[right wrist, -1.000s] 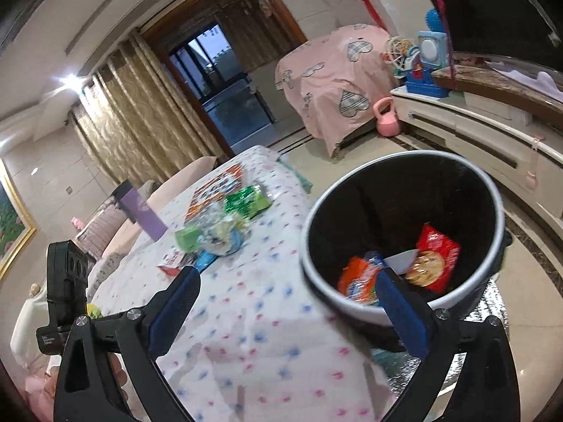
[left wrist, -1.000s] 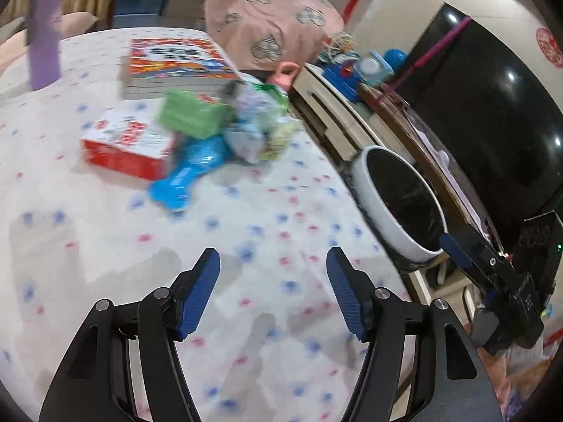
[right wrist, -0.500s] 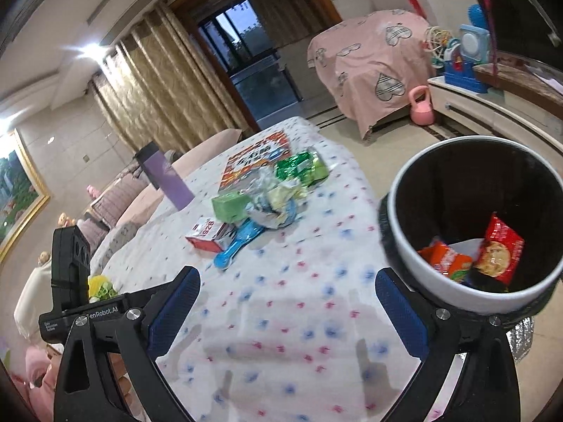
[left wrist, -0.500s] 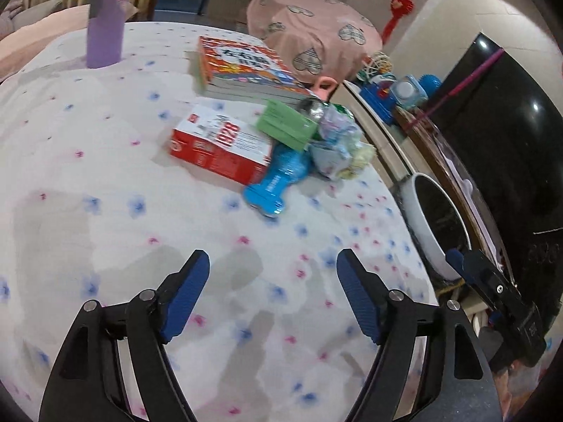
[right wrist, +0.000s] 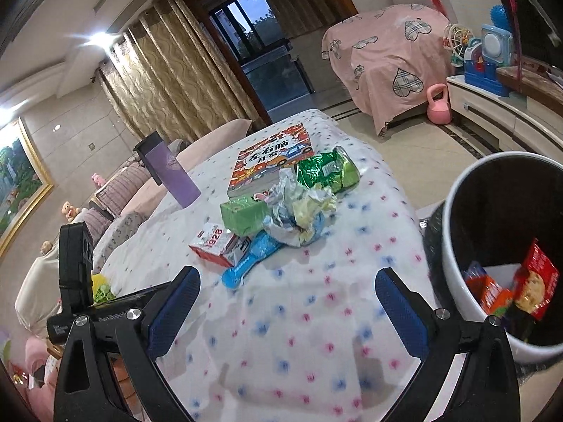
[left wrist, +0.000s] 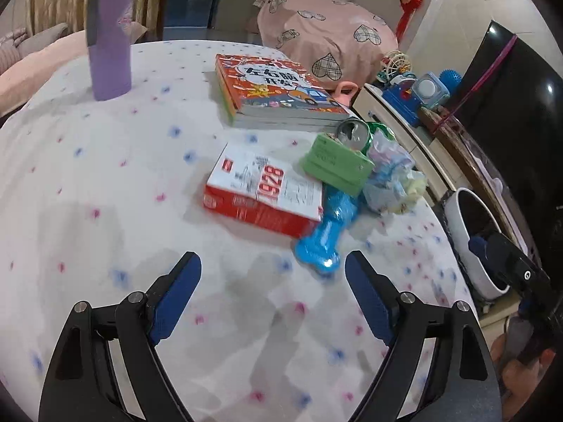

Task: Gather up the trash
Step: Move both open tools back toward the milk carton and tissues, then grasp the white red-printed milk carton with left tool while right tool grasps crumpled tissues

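Left wrist view, left gripper [left wrist: 271, 274]: jaws spread wide, nothing between them, above bare dotted tablecloth [left wrist: 105, 183].
Purple tumbler [left wrist: 109, 35]: upright, far left of the cloth, well apart from the pile.
Red-and-white box [left wrist: 264, 190]: flat, ahead of the gripper, touching the blue wrapper [left wrist: 327, 235] at its right.
Green box [left wrist: 336, 165]: overlaps the blue wrapper's far end; crumpled pale wrappers [left wrist: 390, 179] just right of it.
Book [left wrist: 278, 91]: beyond the pile.
Right wrist view, right gripper [right wrist: 286, 299]: jaws wide apart, empty, over the cloth.
Green foil bag [right wrist: 327, 172]: far side of the pile, against the book.
Trash bin [right wrist: 457, 246]: right, beside the table edge, holding a red snack packet [right wrist: 535, 281] and other wrappers.
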`<action>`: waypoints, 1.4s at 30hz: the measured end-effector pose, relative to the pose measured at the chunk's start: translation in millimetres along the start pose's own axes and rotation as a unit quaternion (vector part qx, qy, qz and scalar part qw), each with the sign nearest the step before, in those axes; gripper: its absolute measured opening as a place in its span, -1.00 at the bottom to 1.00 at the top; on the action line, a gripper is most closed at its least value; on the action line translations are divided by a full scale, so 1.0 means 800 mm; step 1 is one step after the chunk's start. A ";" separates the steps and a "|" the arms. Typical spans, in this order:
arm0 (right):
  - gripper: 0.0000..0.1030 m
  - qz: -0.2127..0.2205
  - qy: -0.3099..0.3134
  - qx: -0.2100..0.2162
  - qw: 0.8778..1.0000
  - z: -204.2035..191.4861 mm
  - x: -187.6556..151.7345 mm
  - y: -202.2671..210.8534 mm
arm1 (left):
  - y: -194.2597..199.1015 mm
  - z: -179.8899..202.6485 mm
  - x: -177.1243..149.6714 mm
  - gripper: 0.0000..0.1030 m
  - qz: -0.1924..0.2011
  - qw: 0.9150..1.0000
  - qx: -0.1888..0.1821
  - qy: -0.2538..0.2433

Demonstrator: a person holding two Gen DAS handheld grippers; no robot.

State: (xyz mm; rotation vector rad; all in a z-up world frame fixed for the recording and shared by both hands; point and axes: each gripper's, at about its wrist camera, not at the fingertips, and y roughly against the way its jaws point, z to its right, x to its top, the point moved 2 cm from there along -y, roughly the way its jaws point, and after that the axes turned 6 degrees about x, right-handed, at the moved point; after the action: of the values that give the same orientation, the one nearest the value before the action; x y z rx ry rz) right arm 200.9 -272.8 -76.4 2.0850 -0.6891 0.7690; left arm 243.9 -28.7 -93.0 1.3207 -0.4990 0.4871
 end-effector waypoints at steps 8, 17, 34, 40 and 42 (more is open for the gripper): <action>0.95 -0.019 -0.008 -0.016 1.000 0.018 0.033 -0.053 | -0.025 0.012 0.032 0.78 0.007 0.999 0.039 -0.024; 0.36 -0.050 -0.026 -0.014 0.998 0.040 0.040 -0.101 | -0.059 0.014 0.033 0.79 -0.011 0.997 0.071 -0.037; -0.71 -0.028 -0.008 -0.021 0.999 0.021 0.008 -0.036 | -0.013 0.004 -0.005 -0.70 -0.007 1.000 0.011 -0.019; -0.71 -0.020 -0.012 -0.020 1.000 0.020 0.002 -0.017 | -0.013 0.001 0.007 0.08 -0.001 1.000 0.004 0.011; -0.71 -0.016 -0.016 -0.021 1.000 0.020 0.003 -0.014 | -0.021 0.004 0.016 0.49 -0.006 1.000 0.024 0.012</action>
State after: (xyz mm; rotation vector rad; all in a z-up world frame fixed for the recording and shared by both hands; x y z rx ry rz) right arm 214.8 -280.2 -88.6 2.0694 -0.6823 0.6991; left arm 264.3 -34.5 -97.9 1.3609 -0.4629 0.5065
